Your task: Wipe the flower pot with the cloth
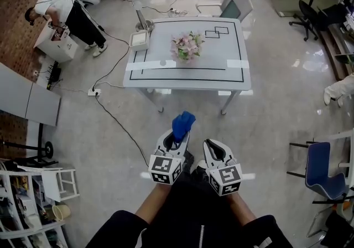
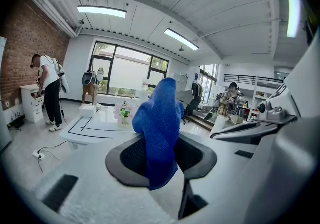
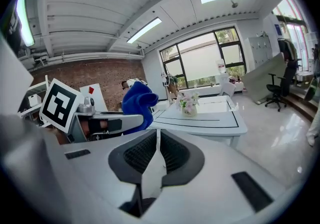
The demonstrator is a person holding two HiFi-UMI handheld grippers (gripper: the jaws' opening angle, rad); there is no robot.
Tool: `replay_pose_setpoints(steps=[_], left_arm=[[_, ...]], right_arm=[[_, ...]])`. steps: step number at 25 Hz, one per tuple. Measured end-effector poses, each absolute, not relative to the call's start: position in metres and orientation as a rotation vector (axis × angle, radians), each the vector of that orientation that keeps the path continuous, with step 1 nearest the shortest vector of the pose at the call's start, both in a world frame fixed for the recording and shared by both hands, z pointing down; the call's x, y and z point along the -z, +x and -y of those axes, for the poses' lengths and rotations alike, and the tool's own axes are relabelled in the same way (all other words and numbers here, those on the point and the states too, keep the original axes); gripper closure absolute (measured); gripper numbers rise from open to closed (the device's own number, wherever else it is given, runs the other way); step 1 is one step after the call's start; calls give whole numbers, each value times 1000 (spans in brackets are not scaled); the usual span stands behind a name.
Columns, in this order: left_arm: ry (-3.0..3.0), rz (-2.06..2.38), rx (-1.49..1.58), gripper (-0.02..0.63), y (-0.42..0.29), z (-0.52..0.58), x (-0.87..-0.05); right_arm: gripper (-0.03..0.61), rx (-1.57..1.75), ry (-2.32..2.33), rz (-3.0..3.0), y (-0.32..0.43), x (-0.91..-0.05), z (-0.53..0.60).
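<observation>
A flower pot with pink blooms (image 1: 187, 46) stands near the middle of a white table (image 1: 221, 72) across the floor. My left gripper (image 1: 176, 136) is shut on a blue cloth (image 1: 183, 123) that sticks up out of its jaws. In the left gripper view the blue cloth (image 2: 160, 133) fills the centre, and the flower pot (image 2: 123, 116) shows small behind it. My right gripper (image 1: 213, 150) is shut with nothing in it, beside the left one, well short of the table. The right gripper view shows the flower pot (image 3: 188, 104) and the blue cloth (image 3: 137, 105) at the left.
A white box (image 1: 139, 39) and a lamp stand (image 1: 142, 20) sit at the table's left end. A cable (image 1: 116, 119) runs over the floor to the left. A blue chair (image 1: 323, 172) stands at the right, a shelf (image 1: 33, 197) at the left. People stand at the far left.
</observation>
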State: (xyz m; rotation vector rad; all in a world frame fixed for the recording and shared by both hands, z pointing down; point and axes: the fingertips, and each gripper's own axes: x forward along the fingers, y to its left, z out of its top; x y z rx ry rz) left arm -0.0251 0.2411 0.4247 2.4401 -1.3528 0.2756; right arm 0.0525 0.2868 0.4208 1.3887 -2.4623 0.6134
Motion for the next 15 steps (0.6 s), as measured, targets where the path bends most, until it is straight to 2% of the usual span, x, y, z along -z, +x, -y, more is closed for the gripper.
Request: replay_pose_setpoints(steps=[7,15], left_arm=[[2421,1313,-272,474,-15,-180,-442],[2406,1241,-276,474,-11,-59,-472]], right_arm=[[568,-663,1389,2395,64,-436,-235],[568,-651,1366,2330,57,-443,-116]])
